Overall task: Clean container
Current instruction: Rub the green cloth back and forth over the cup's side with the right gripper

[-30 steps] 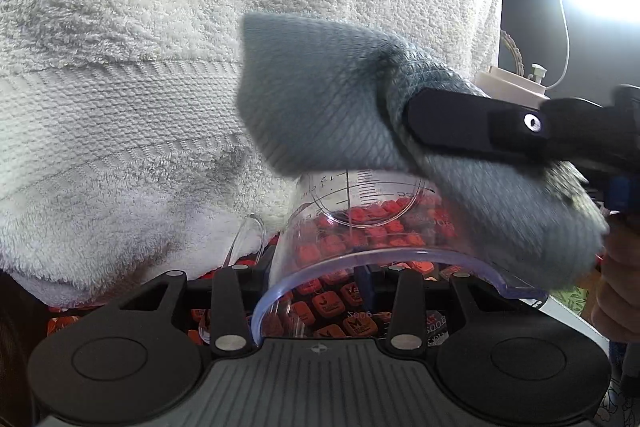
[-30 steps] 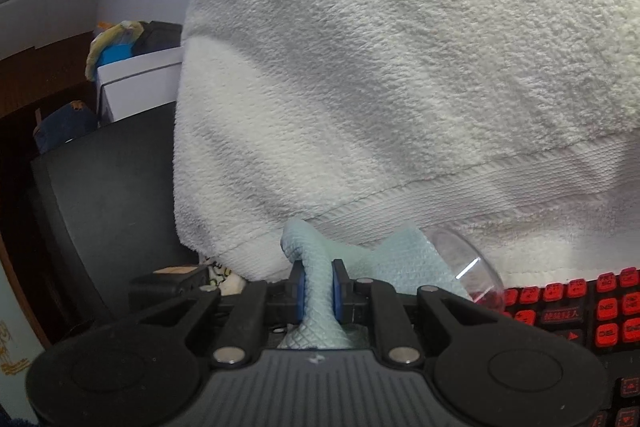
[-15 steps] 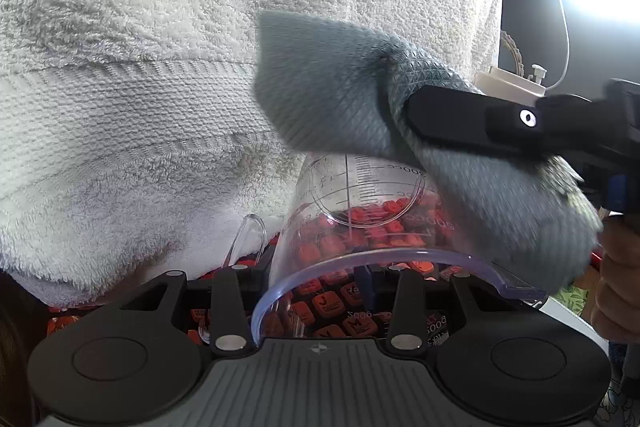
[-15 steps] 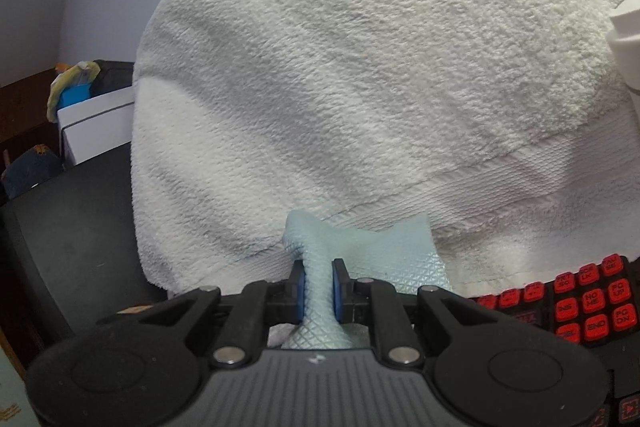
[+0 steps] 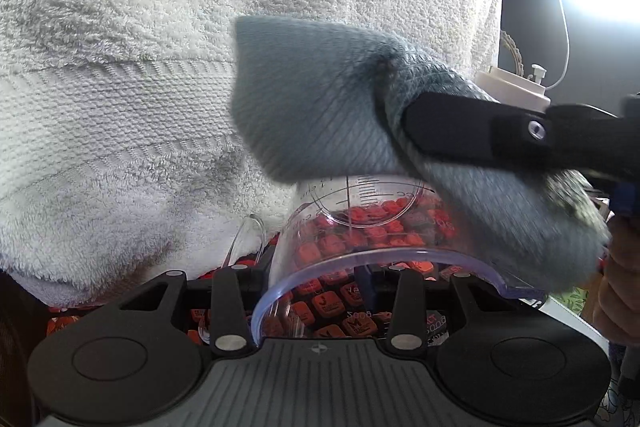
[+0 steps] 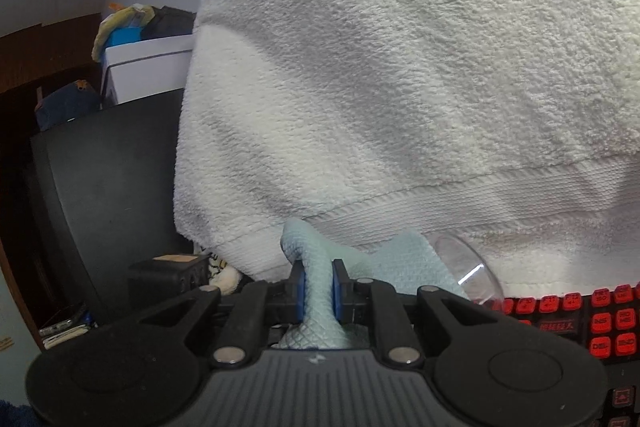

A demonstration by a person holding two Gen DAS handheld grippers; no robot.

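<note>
Now left gripper [image 5: 316,269] fingers clamp the clear container [image 5: 360,227], graduations readable; right gripper [image 6: 318,291] pinches the cloth [image 6: 316,283], which hides the container's side.

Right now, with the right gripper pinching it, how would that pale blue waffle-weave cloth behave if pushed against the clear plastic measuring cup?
The pale blue waffle-weave cloth looks floppy: it bunches and droops around the right gripper, so it would probably fold against the clear plastic measuring cup. Its textured weave likely resists slipping.

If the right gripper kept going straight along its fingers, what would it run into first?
Most likely the white towel: it fills the view just beyond the blue cloth that the right gripper clamps. The clear measuring cup sits off to the side. Depth is uncertain.
</note>
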